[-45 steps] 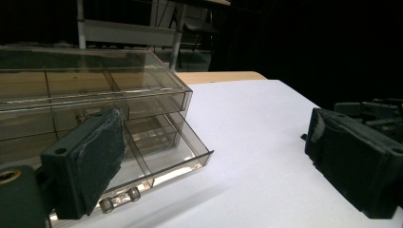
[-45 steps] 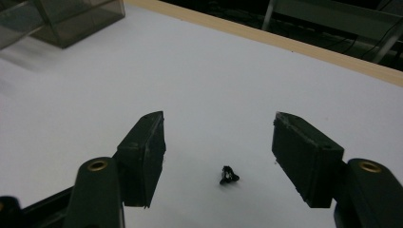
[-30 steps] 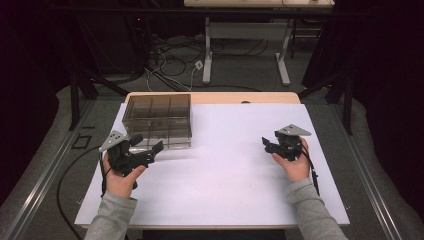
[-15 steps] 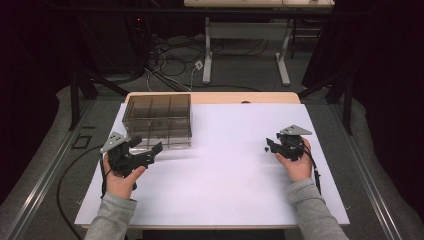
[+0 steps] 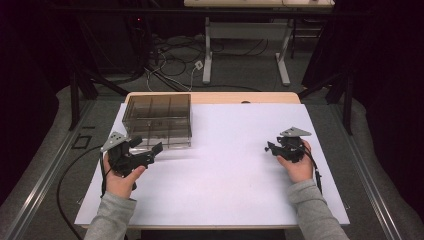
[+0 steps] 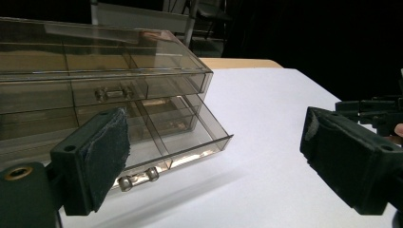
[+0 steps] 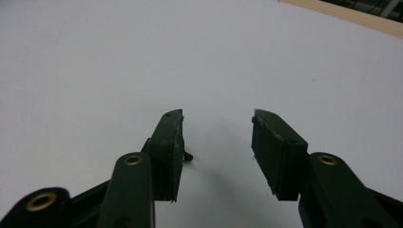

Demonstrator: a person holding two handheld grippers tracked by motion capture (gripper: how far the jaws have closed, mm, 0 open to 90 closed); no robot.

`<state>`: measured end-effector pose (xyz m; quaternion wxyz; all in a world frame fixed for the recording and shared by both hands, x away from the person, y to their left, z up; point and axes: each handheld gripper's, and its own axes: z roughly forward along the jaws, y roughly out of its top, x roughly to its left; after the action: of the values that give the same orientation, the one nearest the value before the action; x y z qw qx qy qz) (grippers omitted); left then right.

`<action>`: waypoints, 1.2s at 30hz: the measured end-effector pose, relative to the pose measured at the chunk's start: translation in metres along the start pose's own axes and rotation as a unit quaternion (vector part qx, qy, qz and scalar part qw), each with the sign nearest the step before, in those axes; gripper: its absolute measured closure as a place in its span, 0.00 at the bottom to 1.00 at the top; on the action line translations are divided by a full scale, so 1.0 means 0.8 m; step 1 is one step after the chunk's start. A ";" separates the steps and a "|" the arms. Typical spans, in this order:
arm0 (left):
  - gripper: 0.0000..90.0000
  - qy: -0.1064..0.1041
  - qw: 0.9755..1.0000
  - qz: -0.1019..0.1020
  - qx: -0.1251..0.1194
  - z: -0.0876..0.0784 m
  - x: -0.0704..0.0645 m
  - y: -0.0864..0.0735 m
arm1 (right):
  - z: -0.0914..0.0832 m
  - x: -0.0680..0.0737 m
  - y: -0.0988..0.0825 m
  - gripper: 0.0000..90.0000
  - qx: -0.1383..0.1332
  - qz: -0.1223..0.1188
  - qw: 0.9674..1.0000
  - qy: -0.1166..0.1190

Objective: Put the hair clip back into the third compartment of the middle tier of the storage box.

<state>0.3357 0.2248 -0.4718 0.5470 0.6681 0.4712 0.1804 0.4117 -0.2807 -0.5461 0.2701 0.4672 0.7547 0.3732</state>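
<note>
A smoky clear plastic drawer box [image 5: 157, 117] stands at the back left of the white sheet. Its lower drawer [image 6: 190, 137] is pulled out part way and looks empty. My left gripper [image 5: 146, 145] is just in front of the box's front right corner. In the left gripper view it [image 6: 216, 137] stands wide open with nothing between the pads. My right gripper [image 5: 272, 148] is at the right side of the sheet, pointing left. Its jaws [image 7: 216, 123] have just been closing, and they are still apart with only bare sheet between them.
A white sheet [image 5: 225, 170] covers most of the wooden table, whose bare edge [image 5: 240, 97] runs along the back. Behind the table are floor cables [image 5: 175, 60] and the legs of another table [image 5: 207, 55]. The right gripper shows far off in the left gripper view [image 6: 375, 111].
The right gripper has shifted very slightly. The left hand and the drawer box stand as before.
</note>
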 end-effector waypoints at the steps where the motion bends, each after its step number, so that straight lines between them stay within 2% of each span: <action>1: 0.10 -0.001 1.000 0.000 -0.001 0.000 0.000 0.000 | 0.000 0.000 -0.001 0.60 0.005 -0.001 1.000 -0.001; 8: 0.11 -0.001 1.000 -0.006 -0.004 -0.002 0.003 0.000 | 0.008 0.005 -0.005 0.60 0.026 -0.012 1.000 0.002; 12: 0.12 -0.001 1.000 -0.008 -0.007 -0.004 0.005 0.001 | 0.012 0.007 -0.006 0.60 0.028 -0.024 0.999 0.004; 24: 0.13 0.000 1.000 -0.009 -0.005 -0.004 0.006 0.000 | 0.023 0.014 -0.008 0.61 0.035 -0.030 0.999 0.006; 36: 0.14 0.002 1.000 -0.011 -0.003 -0.003 0.008 -0.001 | 0.028 0.017 -0.008 0.74 0.028 -0.028 0.999 0.026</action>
<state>0.3367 0.2312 -0.4731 0.5498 0.6607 0.4794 0.1773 0.4199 -0.2634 -0.5652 0.2478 0.4432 0.7845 0.3560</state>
